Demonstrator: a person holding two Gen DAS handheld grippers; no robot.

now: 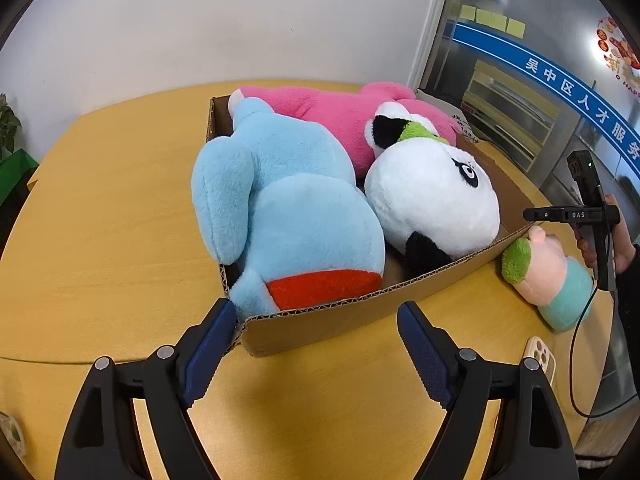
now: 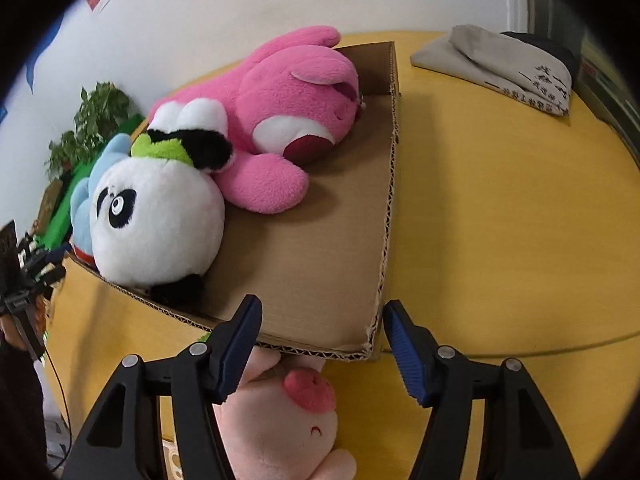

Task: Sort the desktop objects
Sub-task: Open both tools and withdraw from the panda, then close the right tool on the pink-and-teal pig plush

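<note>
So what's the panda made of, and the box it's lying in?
The panda looks like soft plush fabric: its white and black surface is fuzzy and matte, with fine fibres at the edges. What fills it cannot be seen. The box looks like plain brown corrugated cardboard: the cut rim shows the wavy layer between two flat sheets, and the finish is dull, unprinted.

Left gripper (image 1: 316,340): we hold it wide open, empty.
Right gripper (image 2: 322,340): ours too, jaws spread, empty.
</note>
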